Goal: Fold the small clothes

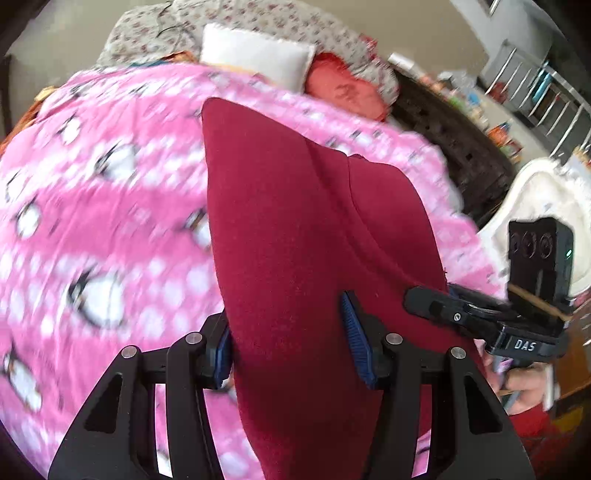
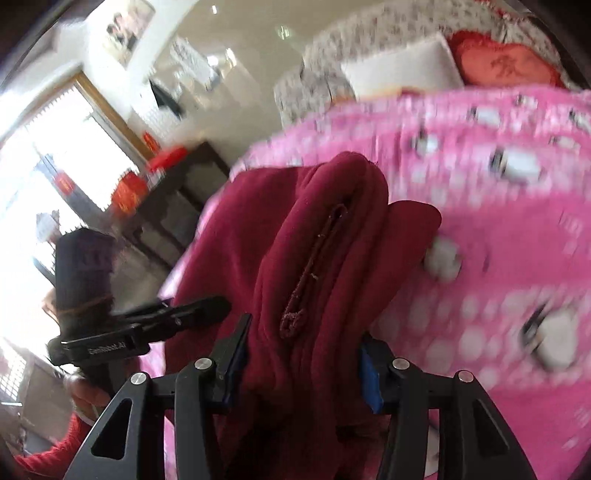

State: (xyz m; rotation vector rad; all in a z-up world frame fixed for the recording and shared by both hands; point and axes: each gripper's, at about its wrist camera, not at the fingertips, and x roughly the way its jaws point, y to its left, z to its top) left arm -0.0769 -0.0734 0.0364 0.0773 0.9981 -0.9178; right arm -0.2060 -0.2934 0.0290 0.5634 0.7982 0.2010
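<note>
While both claws grip it, the dark red garment (image 1: 295, 229) hangs lifted above the pink penguin-print blanket (image 1: 110, 206) that covers the bed. The left claw (image 1: 288, 343) has its 2 blue-padded fingers (image 1: 354, 336) pressed against a thick bunch of the cloth, which runs up and away from it to a pointed corner. The right claw (image 2: 301, 365) pinches another bunched fold in the same way, with a stitched seam (image 2: 314, 269) showing along the ridge of fabric just ahead of it. In the left wrist view the right claw comes in from the garment's right edge, so the 2 hold neighbouring parts of the same piece. Around the garment the blanket lies bare on the left side and ahead. At the far end of the bed sit a white pillow (image 1: 255, 55) and a red cushion (image 1: 343, 88) against a floral cover (image 1: 288, 18). Beside the bed stands a dark cabinet (image 2: 177, 206) with red items on top; much of the background is motion-blurred.
</note>
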